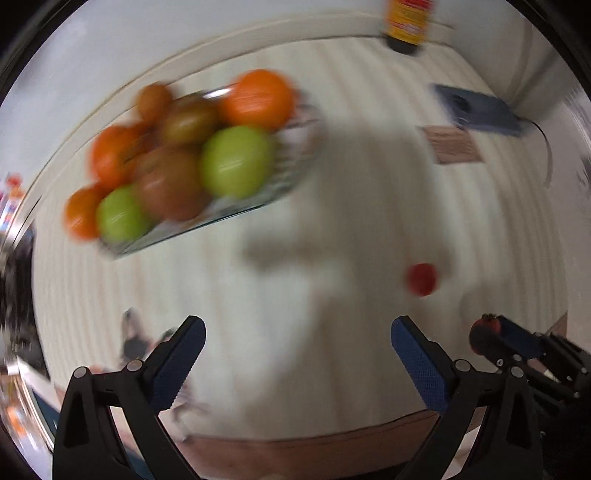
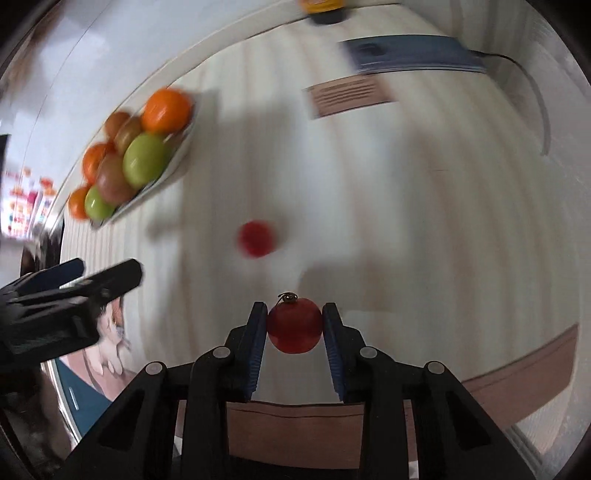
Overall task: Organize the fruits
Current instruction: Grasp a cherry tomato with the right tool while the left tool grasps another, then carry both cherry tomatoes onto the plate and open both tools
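Observation:
A glass bowl [image 1: 295, 162] at the upper left holds several oranges, green apples and brownish fruits; it also shows in the right wrist view [image 2: 177, 151]. My left gripper [image 1: 297, 349] is open and empty above the bare tabletop. My right gripper [image 2: 294, 321] is shut on a small red tomato [image 2: 294, 325] with its stem end forward. In the left wrist view the right gripper [image 1: 491, 336] holds that tomato [image 1: 487, 325] at the lower right. A second small red tomato [image 2: 256, 238] lies loose on the table, also in the left wrist view [image 1: 422, 278].
A dark blue device with a cable [image 2: 413, 55] and a striped brown card [image 2: 347, 96] lie at the far right. A yellow-labelled jar [image 1: 406, 22] stands at the back edge. The table's near edge [image 2: 295, 432] has a brown border. Both views are motion-blurred.

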